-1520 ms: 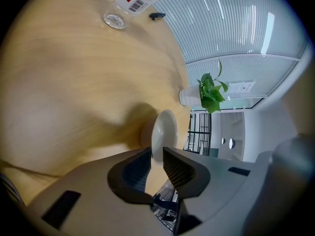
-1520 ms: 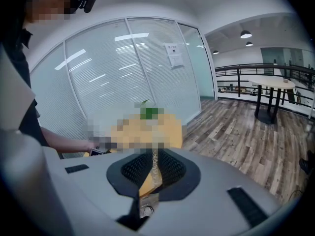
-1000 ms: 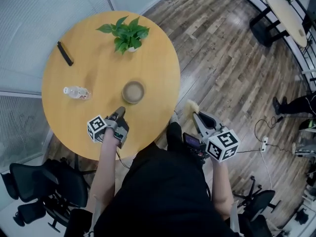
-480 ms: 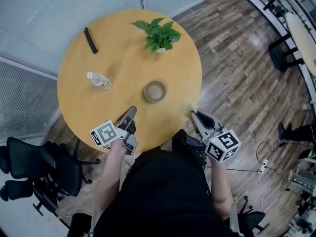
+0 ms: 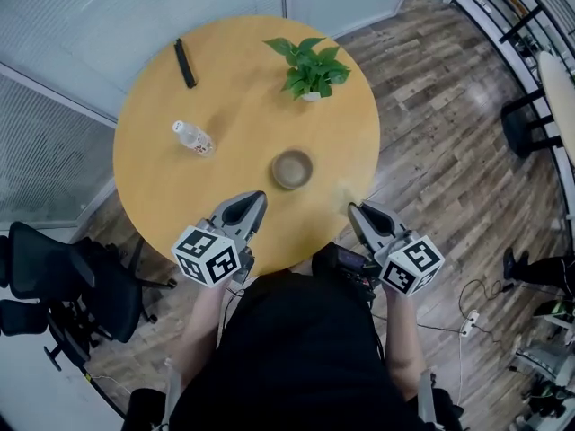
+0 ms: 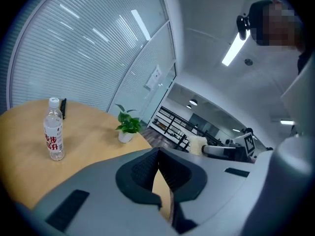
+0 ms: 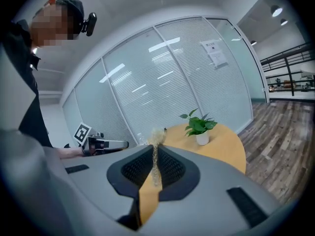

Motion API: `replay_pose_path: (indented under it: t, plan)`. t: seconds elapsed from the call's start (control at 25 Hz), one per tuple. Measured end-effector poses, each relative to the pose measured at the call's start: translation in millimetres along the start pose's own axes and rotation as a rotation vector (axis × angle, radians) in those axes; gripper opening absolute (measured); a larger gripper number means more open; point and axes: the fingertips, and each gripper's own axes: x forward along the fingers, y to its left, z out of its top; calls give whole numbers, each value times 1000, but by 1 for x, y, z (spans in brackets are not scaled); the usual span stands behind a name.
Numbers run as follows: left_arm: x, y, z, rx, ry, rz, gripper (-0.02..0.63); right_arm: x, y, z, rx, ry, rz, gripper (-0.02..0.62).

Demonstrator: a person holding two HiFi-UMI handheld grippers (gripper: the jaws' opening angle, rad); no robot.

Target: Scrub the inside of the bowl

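The head view looks down on a round wooden surface (image 5: pixel 180 205) standing on a plank floor (image 5: pixel 431 133), with a black office chair (image 5: pixel 54 277) at its lower left. The bowl (image 5: pixel 293 169) sits upright on the near right part of the surface, nothing touching it, and its inside looks brownish. A potted plant (image 5: pixel 313 68) stands at the far edge, a clear water bottle (image 5: pixel 194 138) stands to the left of the bowl, and a slim black bar (image 5: pixel 184 63) lies beyond the bottle. The left tongs (image 5: pixel 259 196) hang over the near edge, their tip near the bowl but apart from it. The right tongs (image 5: pixel 352 208) hang just off the right rim, with a pale scrubber (image 5: pixel 344 192) at their tip, beside the bowl and not in it. The left gripper view shows the left tongs closed, pads meeting at the tip with nothing between them; the bottle and the plant stand beyond on the surface, and the bowl is out of sight here. The right gripper view shows the right tongs clamped on the thin, fibrous scrubber, which sticks up past the pads; the plant stands beyond, and the left tongs show off to the left.
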Motion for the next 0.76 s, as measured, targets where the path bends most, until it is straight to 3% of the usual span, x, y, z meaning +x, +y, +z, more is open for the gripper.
replay_pose_path:
  t: [0.76]
  plan:
    - [24, -21, -11, 52, 39, -4, 12, -11, -20, -3, -18, 35, 5, 35]
